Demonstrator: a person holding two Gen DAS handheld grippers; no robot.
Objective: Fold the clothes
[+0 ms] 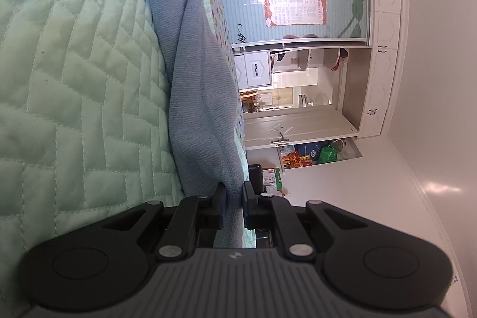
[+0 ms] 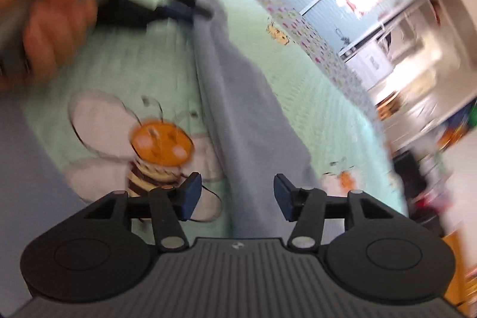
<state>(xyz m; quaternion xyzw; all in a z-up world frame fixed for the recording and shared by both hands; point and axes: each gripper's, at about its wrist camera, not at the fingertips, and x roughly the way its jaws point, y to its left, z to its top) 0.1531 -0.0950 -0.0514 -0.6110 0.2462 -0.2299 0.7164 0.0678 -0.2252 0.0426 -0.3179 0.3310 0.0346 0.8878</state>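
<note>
Left wrist view: left gripper (image 1: 234,206) at bottom centre is clamped on the blue garment (image 1: 190,64) running up over the green quilt (image 1: 74,79), and in the right wrist view (blurry) the right gripper (image 2: 237,195) hangs spread apart over that same cloth at frame centre.
</note>
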